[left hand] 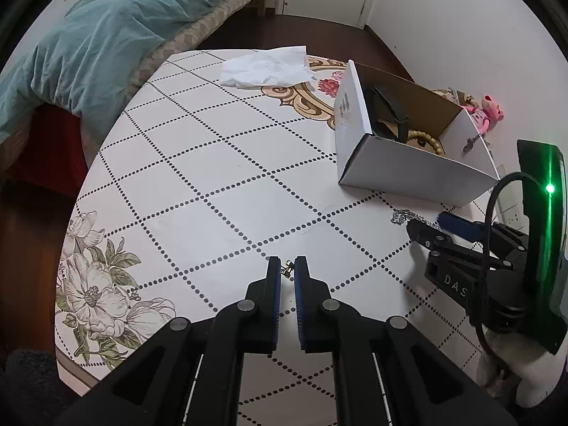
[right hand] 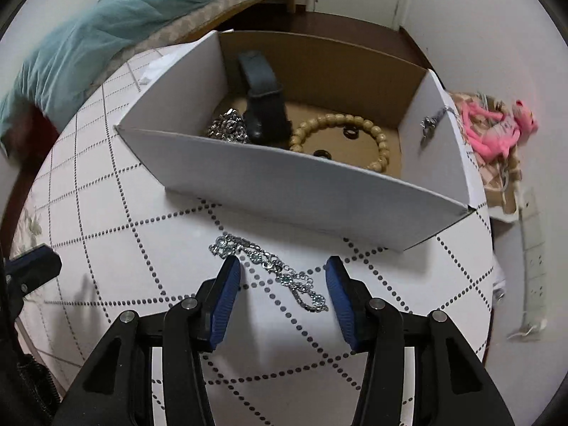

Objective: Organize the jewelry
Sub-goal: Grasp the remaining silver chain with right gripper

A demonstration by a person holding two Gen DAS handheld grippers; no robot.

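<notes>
A white cardboard box (right hand: 284,181) stands on the table and holds a black watch (right hand: 264,106), a wooden bead bracelet (right hand: 355,120), a silver chain pile (right hand: 229,127) and small dark rings. A silver necklace (right hand: 269,266) lies on the table in front of the box, between the fingers of my open right gripper (right hand: 282,269). In the left wrist view the box (left hand: 408,174) sits at the right, with the right gripper (left hand: 426,229) below it. My left gripper (left hand: 287,266) is nearly closed around a small gold earring (left hand: 287,269) on the table; contact is unclear.
The round table (left hand: 213,177) has a dotted grid cloth with flower prints. A crumpled white tissue (left hand: 266,67) lies at its far side. A pink plush toy (right hand: 497,131) sits right of the box. A bed with a teal duvet (left hand: 106,35) stands at the left.
</notes>
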